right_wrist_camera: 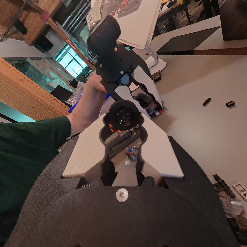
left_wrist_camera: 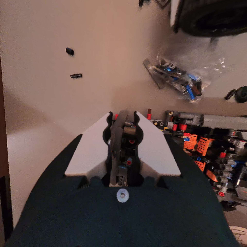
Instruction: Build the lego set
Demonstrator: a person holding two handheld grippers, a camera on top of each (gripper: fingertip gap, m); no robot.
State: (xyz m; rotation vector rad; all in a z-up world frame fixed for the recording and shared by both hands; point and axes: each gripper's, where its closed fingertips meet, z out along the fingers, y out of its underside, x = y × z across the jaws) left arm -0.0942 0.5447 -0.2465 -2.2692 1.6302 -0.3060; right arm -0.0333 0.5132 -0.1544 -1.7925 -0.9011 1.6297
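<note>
1. Pale, matte desk (left_wrist_camera: 93, 40) carries everything; behind it in the right wrist view stand a wooden partition and an instruction page on a white stand (right_wrist_camera: 128, 22).
2. Partly built car model (left_wrist_camera: 208, 144) lies on the desk at the right of the left wrist view: dense grey beams, red pins, ribbed orange springs, blue bits. One end sits between the fingers of the left hand-held gripper (left_wrist_camera: 123, 120), which looks clenched on a dark curved part of the model; blur hides the exact contact.
3. Right hand-held gripper (right_wrist_camera: 123, 117) has a black wheel (right_wrist_camera: 123, 115) between its fingertips, rubber tyre with tread and a spoked glossy rim. The jaws look closed on it, with grey and orange parts of the model just below.
4. Progress, as a judgement: the chassis is well advanced and at least one wheel is being fitted. Bodywork seems unbuilt, and loose parts remain, so much is left.
5. Around the model: a crinkled clear bag (left_wrist_camera: 177, 78) of black and blue pieces lies near it; two small black connectors, one stubby (left_wrist_camera: 69, 51) and one slim (left_wrist_camera: 76, 75), lie well apart on bare desk. Another large tyre (left_wrist_camera: 213, 17) shows blurred at the top.
6. A person's forearm in a dark green sleeve (right_wrist_camera: 33, 147) holds the left tool.
</note>
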